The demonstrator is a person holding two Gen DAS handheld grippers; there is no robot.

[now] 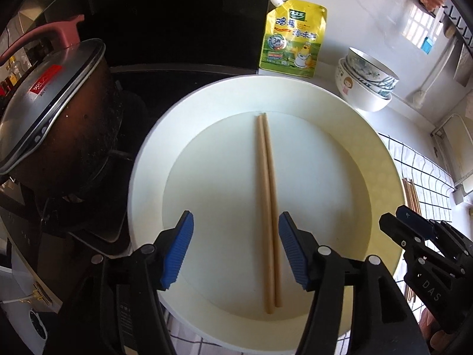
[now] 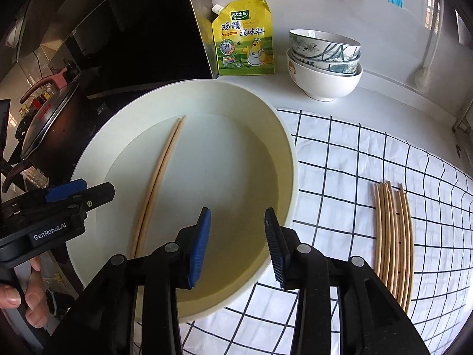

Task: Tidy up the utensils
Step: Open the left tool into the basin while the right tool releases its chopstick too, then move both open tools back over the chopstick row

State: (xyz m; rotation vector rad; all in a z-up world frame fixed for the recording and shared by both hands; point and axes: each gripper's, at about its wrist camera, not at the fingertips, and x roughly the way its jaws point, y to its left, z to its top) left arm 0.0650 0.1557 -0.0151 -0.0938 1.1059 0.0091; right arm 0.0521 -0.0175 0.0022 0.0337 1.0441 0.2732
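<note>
Two chopsticks (image 1: 268, 207) lie side by side, touching, flat in the white basin (image 1: 147, 159). Left gripper (image 1: 236, 248) hovers right over them, fingers spread wide, holding nothing. Right gripper (image 2: 238, 248) sits over the basin's right edge, also wide and empty. More chopsticks (image 2: 393, 236) lie bunched on the checked cloth (image 2: 340, 162).

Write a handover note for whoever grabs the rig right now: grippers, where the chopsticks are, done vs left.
Left gripper: open, empty, over the white basin, straddling the pair of chopsticks on its floor.
Right gripper: open, empty, above the basin's near rim.
Bundle of chopsticks lies side by side on the checked cloth, right of the basin.
Done: bundle apparently laid out.
Left: probably pick up the basin pair and lay it with the bundle.
</note>
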